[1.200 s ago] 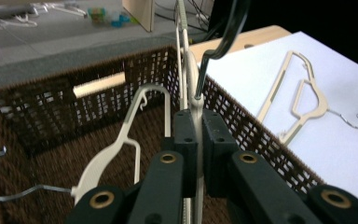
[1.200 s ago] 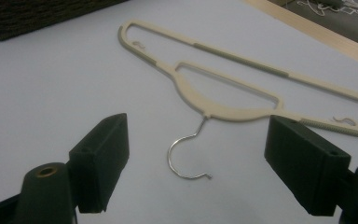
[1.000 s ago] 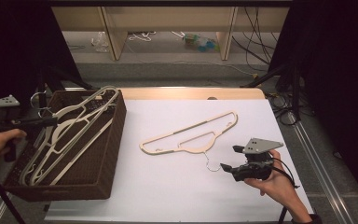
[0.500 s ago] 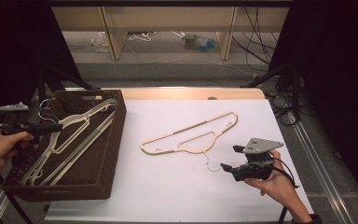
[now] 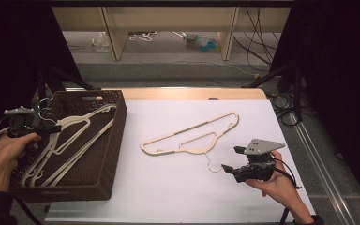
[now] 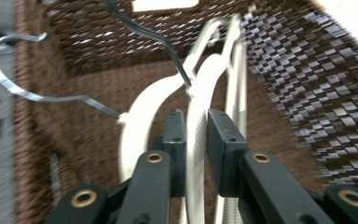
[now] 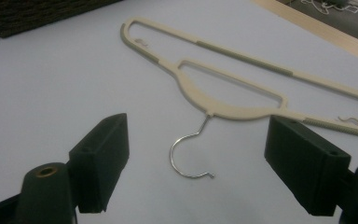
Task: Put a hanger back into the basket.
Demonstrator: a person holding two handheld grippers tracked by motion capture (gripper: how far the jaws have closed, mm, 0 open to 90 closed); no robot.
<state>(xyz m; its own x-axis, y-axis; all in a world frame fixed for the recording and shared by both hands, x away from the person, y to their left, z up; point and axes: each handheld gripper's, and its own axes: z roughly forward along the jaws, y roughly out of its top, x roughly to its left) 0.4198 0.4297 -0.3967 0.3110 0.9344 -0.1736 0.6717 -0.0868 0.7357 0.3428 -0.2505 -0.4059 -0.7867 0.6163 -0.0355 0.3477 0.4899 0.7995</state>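
Hanger (image 6: 196, 154) between barely parted left jaws, in basket (image 6: 307, 84).

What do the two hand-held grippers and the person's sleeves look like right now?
Both are black. The right gripper carries a grey three-cornered plate and trails a black cable. The left gripper has a grey plate too. Its fingers are flat black blocks on arms with brass-coloured pivots. Both sleeves look dark.

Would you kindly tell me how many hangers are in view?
3, possibly more: one hanger lies flat on the white table; two overlapping hangers lie in the brown basket. The pile may hide another.
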